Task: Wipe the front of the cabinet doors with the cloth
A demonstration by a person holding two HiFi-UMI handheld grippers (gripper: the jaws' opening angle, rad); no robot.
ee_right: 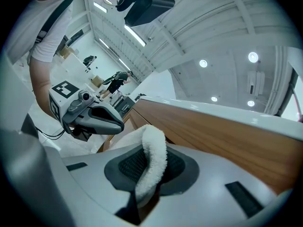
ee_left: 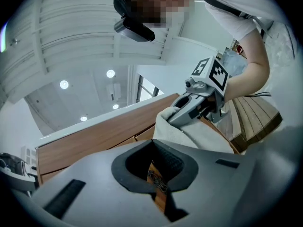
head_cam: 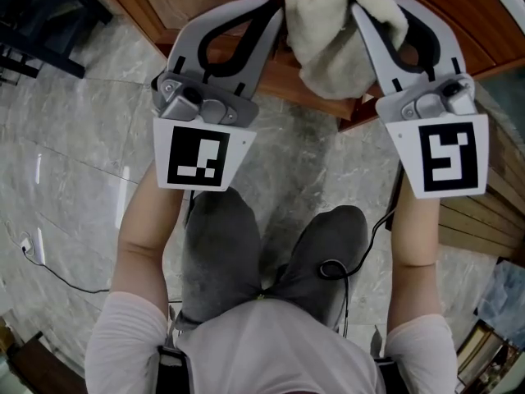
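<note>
A cream, fluffy cloth [head_cam: 336, 48] hangs against the brown wooden cabinet front [head_cam: 279, 76] at the top of the head view. My right gripper [head_cam: 354, 5] is shut on the cloth's upper edge; in the right gripper view a fold of cloth [ee_right: 154, 160] is pinched between the dark pads [ee_right: 128, 167]. My left gripper [head_cam: 275, 11] sits just left of the cloth, jaws together with nothing between them. Through the small gap in its pads [ee_left: 175, 162] only cabinet wood [ee_left: 94, 136] shows. The left gripper view also has the cloth [ee_left: 189, 136] and the right gripper [ee_left: 177, 115] to its right.
Grey marbled floor [head_cam: 74, 138] lies below the cabinet, with a thin cable [head_cam: 66, 277] across it. The person's knees [head_cam: 271, 245] are beneath the grippers. A slatted wooden piece [head_cam: 476, 220] stands at the right, dark furniture [head_cam: 33, 23] at the upper left.
</note>
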